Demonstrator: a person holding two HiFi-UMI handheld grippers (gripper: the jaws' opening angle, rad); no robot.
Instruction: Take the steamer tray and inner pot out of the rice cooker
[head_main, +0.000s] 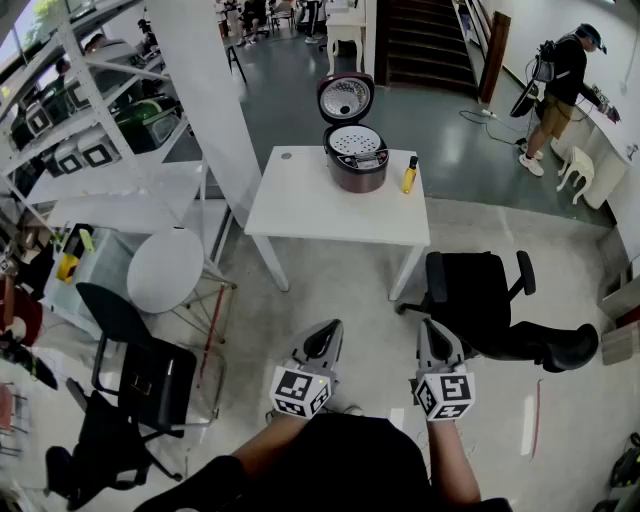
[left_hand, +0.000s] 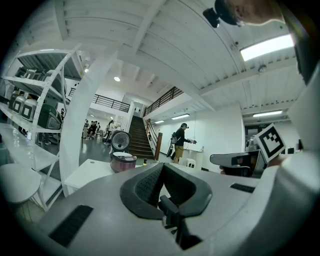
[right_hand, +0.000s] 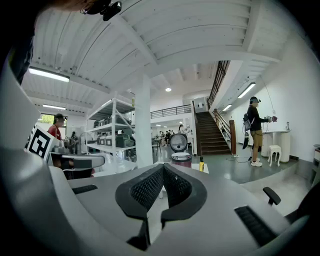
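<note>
A dark red rice cooker (head_main: 356, 158) stands with its lid raised on the far side of a white table (head_main: 320, 205). A perforated white steamer tray (head_main: 356, 140) sits in its mouth; the inner pot is hidden under it. Both gripper views show the cooker (left_hand: 123, 161) (right_hand: 181, 158) small and far off. My left gripper (head_main: 327, 338) and right gripper (head_main: 430, 335) are held close to my body, well short of the table. Both are shut with nothing between the jaws.
A yellow bottle (head_main: 409, 174) stands right of the cooker. A black office chair (head_main: 480, 300) sits at the table's near right, a round white table (head_main: 166, 268) and black chair (head_main: 140, 370) to the left. Shelving (head_main: 80, 120) lines the left. A person (head_main: 560, 95) stands at the far right.
</note>
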